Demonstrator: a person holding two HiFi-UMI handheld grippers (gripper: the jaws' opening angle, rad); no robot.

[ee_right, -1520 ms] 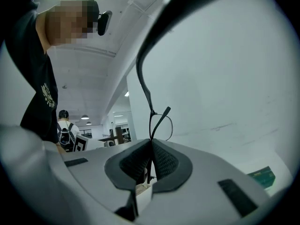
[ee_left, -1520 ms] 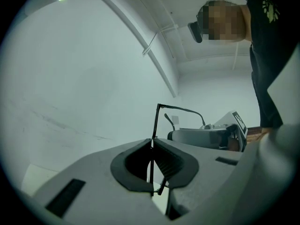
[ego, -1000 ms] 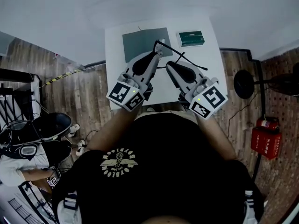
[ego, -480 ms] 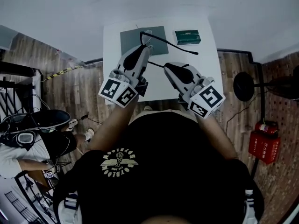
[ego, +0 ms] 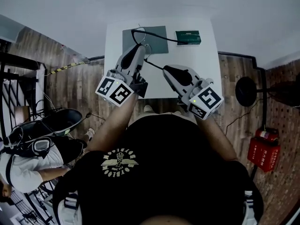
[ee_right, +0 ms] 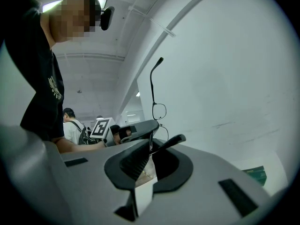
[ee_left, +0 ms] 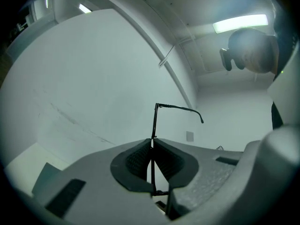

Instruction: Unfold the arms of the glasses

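Black glasses (ee_left: 154, 121) stand clamped in left gripper (ee_left: 152, 146); right gripper (ee_right: 151, 151), lower right, jaws opening, pinches one arm (ee_right: 169, 142) at its tip.

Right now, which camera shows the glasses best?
The right gripper view: the glasses face it, so one lens rim shows and one arm stands up clear. The head view shows them small, as thin dark lines over the table. The left gripper view sees the frame edge-on, with one arm reaching off to the right.
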